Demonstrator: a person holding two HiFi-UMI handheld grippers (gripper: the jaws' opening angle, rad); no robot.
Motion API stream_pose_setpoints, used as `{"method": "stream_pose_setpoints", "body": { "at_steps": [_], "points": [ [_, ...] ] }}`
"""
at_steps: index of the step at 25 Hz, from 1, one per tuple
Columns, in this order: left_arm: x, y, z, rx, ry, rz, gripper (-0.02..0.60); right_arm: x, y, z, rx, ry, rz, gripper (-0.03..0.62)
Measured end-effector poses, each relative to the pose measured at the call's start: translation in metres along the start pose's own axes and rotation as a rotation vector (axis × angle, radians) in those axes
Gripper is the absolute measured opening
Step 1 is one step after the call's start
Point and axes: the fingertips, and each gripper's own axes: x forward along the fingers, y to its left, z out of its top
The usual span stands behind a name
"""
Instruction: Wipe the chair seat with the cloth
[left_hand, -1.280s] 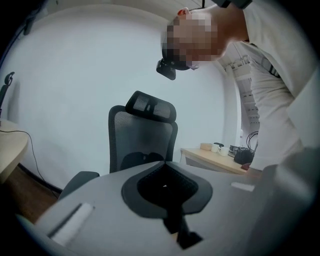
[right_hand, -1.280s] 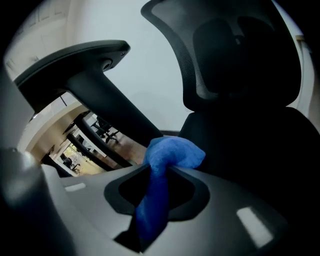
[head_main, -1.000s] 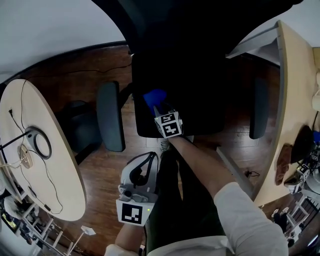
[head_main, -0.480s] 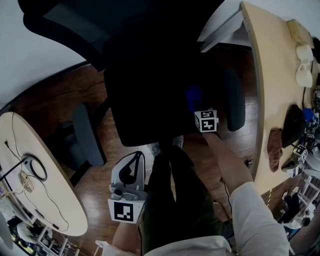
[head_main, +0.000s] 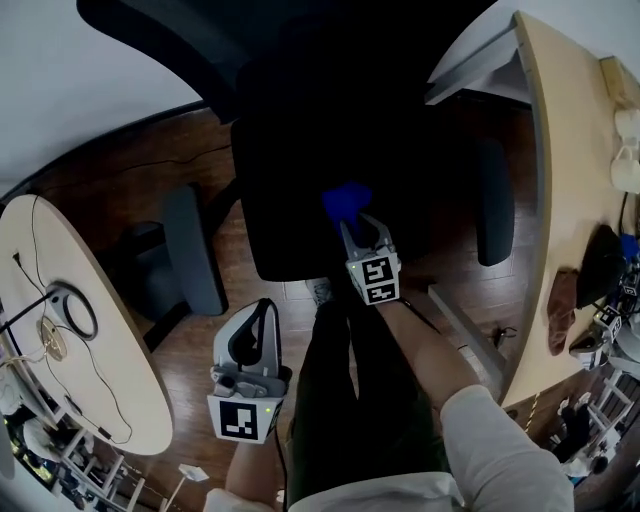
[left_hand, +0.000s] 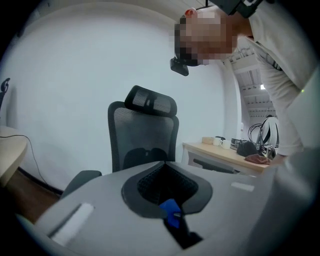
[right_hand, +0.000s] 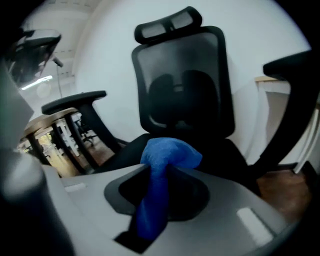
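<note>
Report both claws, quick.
Left claw: closed, empty.
Right claw: closed on the blue cloth.

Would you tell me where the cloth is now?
In the head view, the cloth lies on the chair seat, clamped in the right gripper.

An office: mesh swivel chair (right_hand: 182, 80), curved wooden desks (head_main: 95, 340), trailing cables (head_main: 62, 312).

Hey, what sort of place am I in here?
Most likely an office or lab workspace: a black mesh-backed office chair, light wooden desks on either side, and a coiled cable on one.
</note>
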Motion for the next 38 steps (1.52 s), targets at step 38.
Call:
{"method": "stream_pose_setpoints", "body": {
  "at_steps": [38],
  "points": [
    [0.026,-0.034,0.024,-0.137,-0.008,0.007,0.035,-0.17,-0.08,0.002,-0.038,-0.054,-0.212,0.092]
  ]
}}
